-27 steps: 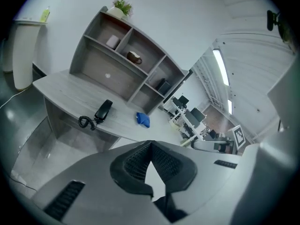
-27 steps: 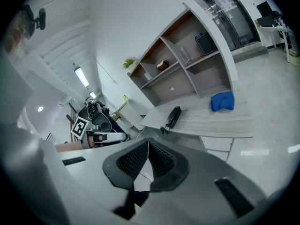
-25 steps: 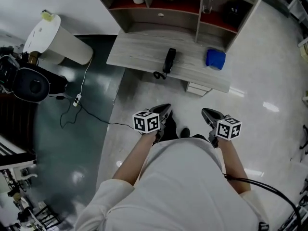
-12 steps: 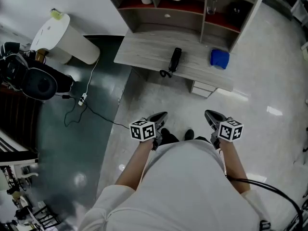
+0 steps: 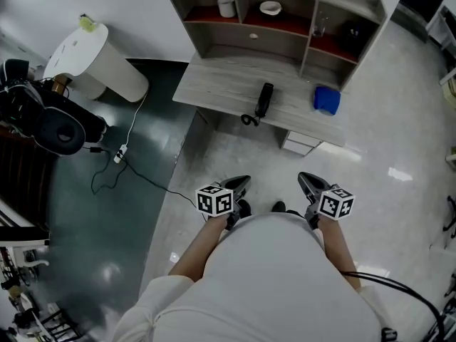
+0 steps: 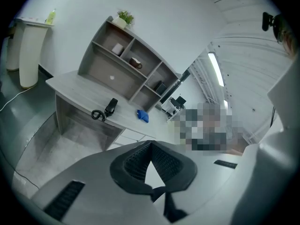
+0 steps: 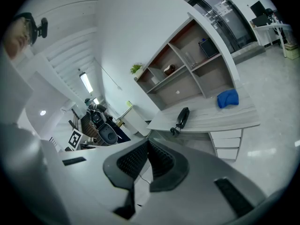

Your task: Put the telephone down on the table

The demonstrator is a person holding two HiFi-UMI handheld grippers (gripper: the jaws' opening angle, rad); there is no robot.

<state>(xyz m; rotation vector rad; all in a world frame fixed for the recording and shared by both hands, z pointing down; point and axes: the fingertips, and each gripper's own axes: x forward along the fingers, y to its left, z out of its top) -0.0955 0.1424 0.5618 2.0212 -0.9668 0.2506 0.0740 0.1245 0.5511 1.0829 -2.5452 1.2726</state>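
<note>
The black telephone handset [image 5: 264, 99] lies on the grey wooden desk [image 5: 214, 80] with its coiled cord [image 5: 249, 120] at the near edge; it also shows as the handset [image 6: 111, 106] in the left gripper view and the handset [image 7: 182, 116] in the right gripper view. Both grippers hang well back from the desk, close to the person's body. My left gripper [image 5: 239, 184] is shut with nothing in it. My right gripper [image 5: 307, 183] is shut and empty too.
A blue cloth [image 5: 327, 99] lies on the desk's right part. A shelf unit [image 5: 285, 13] with a cup and bowl stands on the desk's back. A white bin [image 5: 92, 59], black equipment [image 5: 50, 123] and a floor cable [image 5: 117, 159] are to the left.
The view has shifted so the desk sits farther away and higher in the head view; both grippers have stayed shut, low beside the body, and the handset has not moved on the desk.
</note>
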